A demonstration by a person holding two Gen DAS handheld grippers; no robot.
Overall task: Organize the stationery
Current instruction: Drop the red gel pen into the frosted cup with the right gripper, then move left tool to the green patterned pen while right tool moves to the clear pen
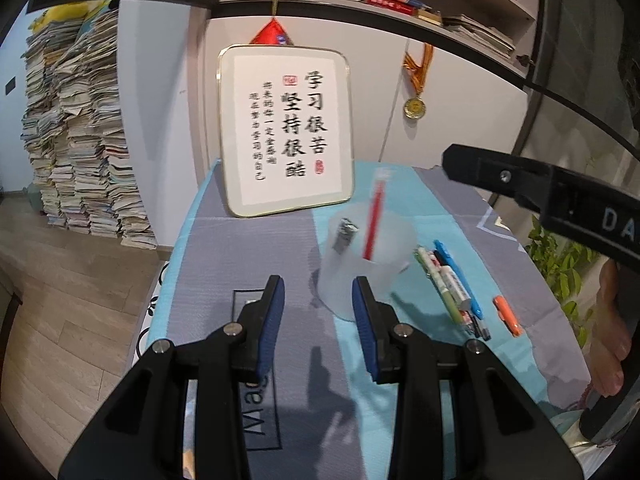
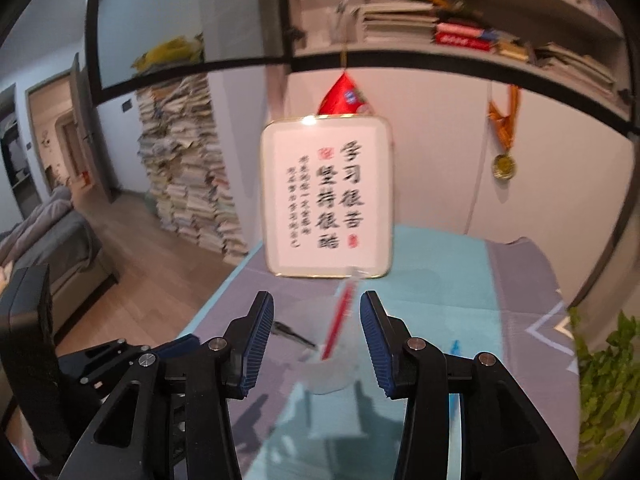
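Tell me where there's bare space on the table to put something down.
Free: the grey cloth left of the cup, from the framed sign down to the left gripper; also the turquoise strip behind the cup. Crowded: right of the cup, where the pens and an orange marker lie.

There's a framed calligraphy sign [image 1: 285, 132] propped upright at the back of the surface [image 1: 224, 256], with a red ornament [image 1: 274, 34] hanging right above it. A gold medal [image 1: 414, 107] hangs on the wall to the right, a huge stack of books [image 1: 80, 132] stands on the floor to the left, and a green plant [image 2: 604, 376] peeks in at the right edge.
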